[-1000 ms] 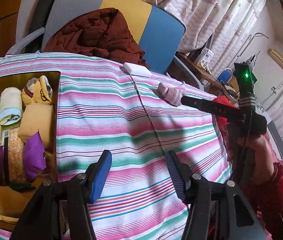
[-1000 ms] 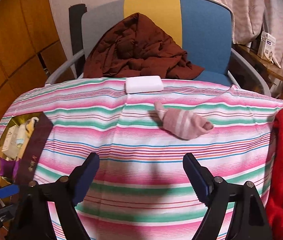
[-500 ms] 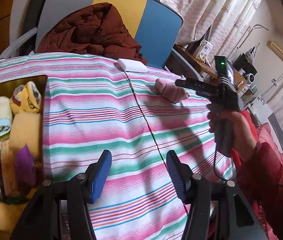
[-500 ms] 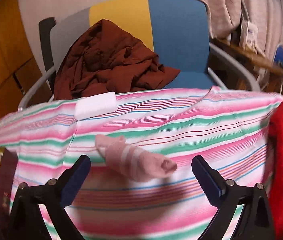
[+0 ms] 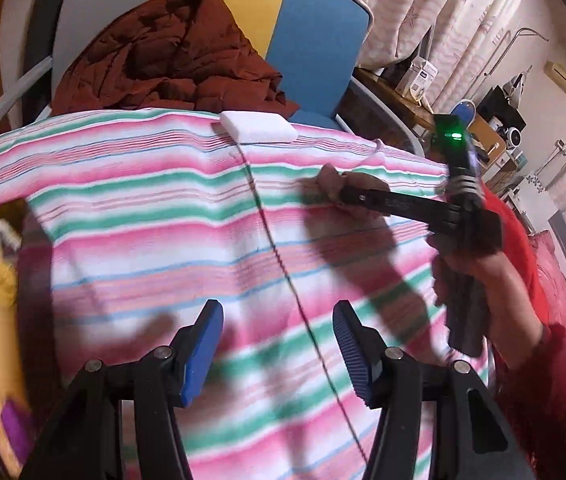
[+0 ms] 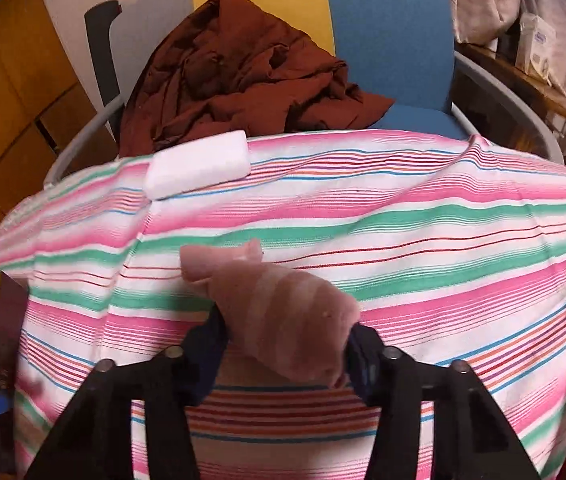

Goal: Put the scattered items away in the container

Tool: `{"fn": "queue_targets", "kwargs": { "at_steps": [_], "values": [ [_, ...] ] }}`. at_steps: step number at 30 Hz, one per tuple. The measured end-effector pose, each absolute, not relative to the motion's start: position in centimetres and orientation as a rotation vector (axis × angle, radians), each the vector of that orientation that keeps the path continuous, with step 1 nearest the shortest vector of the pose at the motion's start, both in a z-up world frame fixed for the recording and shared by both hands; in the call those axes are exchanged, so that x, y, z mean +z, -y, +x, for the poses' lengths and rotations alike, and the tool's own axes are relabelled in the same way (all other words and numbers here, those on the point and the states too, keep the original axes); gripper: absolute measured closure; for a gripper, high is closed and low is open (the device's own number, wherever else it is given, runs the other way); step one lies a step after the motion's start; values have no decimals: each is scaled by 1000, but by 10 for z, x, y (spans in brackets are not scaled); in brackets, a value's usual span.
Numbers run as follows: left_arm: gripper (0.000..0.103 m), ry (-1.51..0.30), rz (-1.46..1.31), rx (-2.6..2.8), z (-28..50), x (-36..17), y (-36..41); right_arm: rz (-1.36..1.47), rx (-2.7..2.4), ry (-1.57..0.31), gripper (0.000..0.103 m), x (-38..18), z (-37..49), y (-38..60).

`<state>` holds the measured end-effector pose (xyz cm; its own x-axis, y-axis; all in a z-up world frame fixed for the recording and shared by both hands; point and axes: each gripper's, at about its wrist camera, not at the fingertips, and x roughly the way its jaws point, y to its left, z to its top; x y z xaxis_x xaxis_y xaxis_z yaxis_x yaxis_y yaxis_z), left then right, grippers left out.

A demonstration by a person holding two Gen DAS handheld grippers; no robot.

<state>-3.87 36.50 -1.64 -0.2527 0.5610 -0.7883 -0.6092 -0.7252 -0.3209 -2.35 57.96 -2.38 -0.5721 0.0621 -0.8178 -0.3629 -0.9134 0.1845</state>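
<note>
Right gripper jaws closing round pink sock — pads hidden, left gripper jaws apart

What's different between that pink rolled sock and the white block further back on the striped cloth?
The pink sock is a soft, striped roll lying between the right gripper pads, whose jaws are closing on it; the white block is plain, flat and rectangular, and nothing touches it. The sock lies mid-cloth, the block at the far edge by the chair. Both rest on the striped cloth, outside the container.

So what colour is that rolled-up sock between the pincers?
Dusty pink with paler pink bands; the rolled sock shows best in the right wrist view.
</note>
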Motion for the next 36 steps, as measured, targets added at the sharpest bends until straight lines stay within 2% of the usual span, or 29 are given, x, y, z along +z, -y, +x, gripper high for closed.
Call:
{"fn": "queue_targets", "kwargs": {
  "at_steps": [4, 11, 22, 29, 32, 36],
  "values": [
    [41, -91, -1256, 2041, -63, -18, -390, -1268, 2504, -614, 55, -14, -15, -593],
    [40, -78, -1244, 2062, -115, -20, -429, -1285, 2368, -618, 55, -15, -4, -613],
    [40, -144, -1237, 2091, -195, -29, -480, -1327, 2325, -781, 55, -28, -2, -629],
    [39, -313, -1068, 2075, -226, -20, -522, -1323, 2317, -860, 54, -29, 0, -636],
    [39, -434, -1081, 2043, -236, -29, -543, -1325, 2317, -866, 53, -30, 0, -636],
    [39, -501, -1107, 1931, -239, -44, -563, -1328, 2315, -881, 51, -30, 0, -637]
  ]
}}
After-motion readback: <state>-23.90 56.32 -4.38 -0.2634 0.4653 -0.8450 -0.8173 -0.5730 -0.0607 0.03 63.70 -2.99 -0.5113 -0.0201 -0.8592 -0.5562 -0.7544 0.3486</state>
